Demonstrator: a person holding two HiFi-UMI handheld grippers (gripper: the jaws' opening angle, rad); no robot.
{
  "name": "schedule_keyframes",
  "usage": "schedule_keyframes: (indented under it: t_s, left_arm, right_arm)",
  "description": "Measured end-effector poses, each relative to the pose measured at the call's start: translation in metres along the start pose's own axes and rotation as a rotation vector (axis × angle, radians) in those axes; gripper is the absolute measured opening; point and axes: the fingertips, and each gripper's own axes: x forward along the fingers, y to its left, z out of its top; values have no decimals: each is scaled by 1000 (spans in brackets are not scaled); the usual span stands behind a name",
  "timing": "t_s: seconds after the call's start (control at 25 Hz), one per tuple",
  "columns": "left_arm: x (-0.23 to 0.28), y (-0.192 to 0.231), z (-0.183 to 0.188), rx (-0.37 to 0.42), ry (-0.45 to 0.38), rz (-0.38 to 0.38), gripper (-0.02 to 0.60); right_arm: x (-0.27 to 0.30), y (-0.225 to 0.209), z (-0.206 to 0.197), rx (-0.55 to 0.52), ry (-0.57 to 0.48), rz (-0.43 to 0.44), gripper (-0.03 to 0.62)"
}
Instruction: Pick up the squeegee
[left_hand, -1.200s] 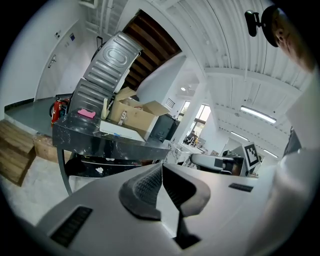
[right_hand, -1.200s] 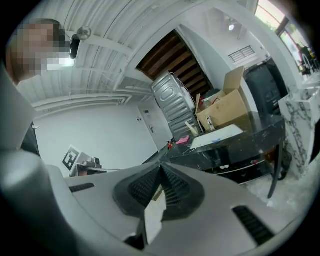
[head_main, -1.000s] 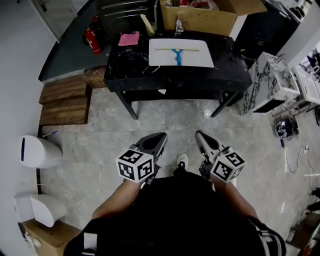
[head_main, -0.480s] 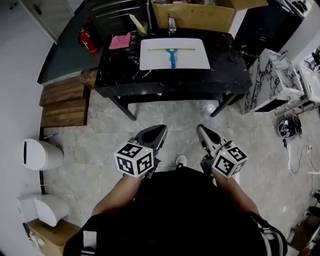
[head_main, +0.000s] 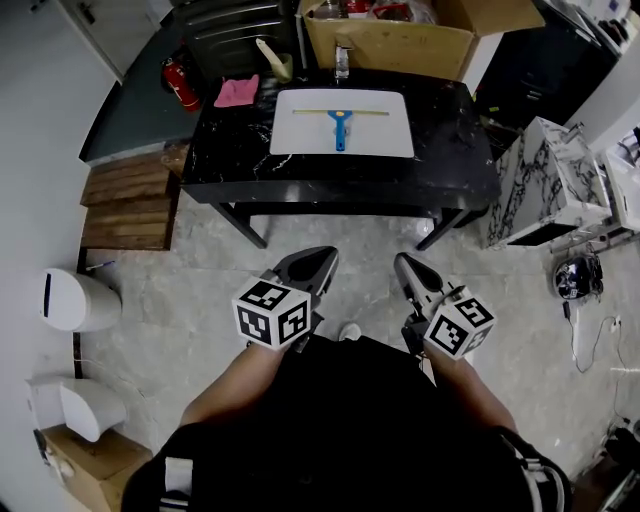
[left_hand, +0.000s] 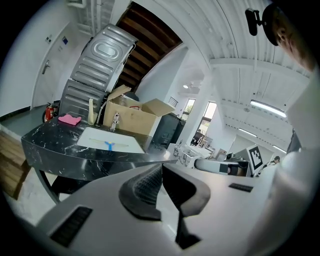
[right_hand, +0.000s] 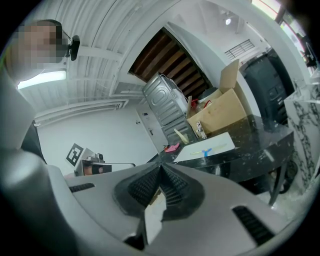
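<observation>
The squeegee (head_main: 338, 125), with a blue handle and a pale yellow blade, lies flat on a white sheet (head_main: 300, 135) on the black marble table (head_main: 240, 160). It also shows far off in the left gripper view as the squeegee (left_hand: 109, 145) and in the right gripper view as the squeegee (right_hand: 206, 151). Both grippers hang low over the floor, well short of the table. My left gripper (head_main: 318, 262) is shut and empty, seen close as the left gripper (left_hand: 161, 167). My right gripper (head_main: 405, 268) is shut and empty too, seen close as the right gripper (right_hand: 160, 167).
A cardboard box (head_main: 400, 40), a faucet (head_main: 342, 58) and a pink cloth (head_main: 238, 92) sit at the table's back. A red fire extinguisher (head_main: 182, 82), wooden steps (head_main: 125, 205) and white bins (head_main: 75, 300) are at the left. A marble-patterned cabinet (head_main: 545, 180) stands right.
The table and squeegee have come nearer in the head view as the person walks toward them. Both grippers travel along, still shut and empty.
</observation>
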Motion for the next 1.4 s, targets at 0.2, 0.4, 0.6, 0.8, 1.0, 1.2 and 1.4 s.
schedule_keyframes:
  t_s: [0.2,0.4,0.6,0.8,1.0,1.2,1.4]
  left_arm:
    - [5,0,3,11,11,38,17]
    - [8,10,0,-2,28,71,17]
    - [20,11,-1,-12,31,47,17]
    - [35,25,3,-26,33,37,17]
    - [50,33,15,-35,15,22,17]
    - [59,54,11,-41,47,32,17]
    - [74,81,24,-48,59,37,18]
  right_arm:
    - [3,-16,1,16,-2,30,9]
    - [10,-20,-1,31,2,49,9]
    - [15,-25,-4,30,22,36,9]
    - [26,-35,2,29,14,19,9]
    - [32,-48,4,28,43,-11,9]
    - [54,-58,8,38,25,-5,9]
    - [81,-71,11,57,33,-13,9]
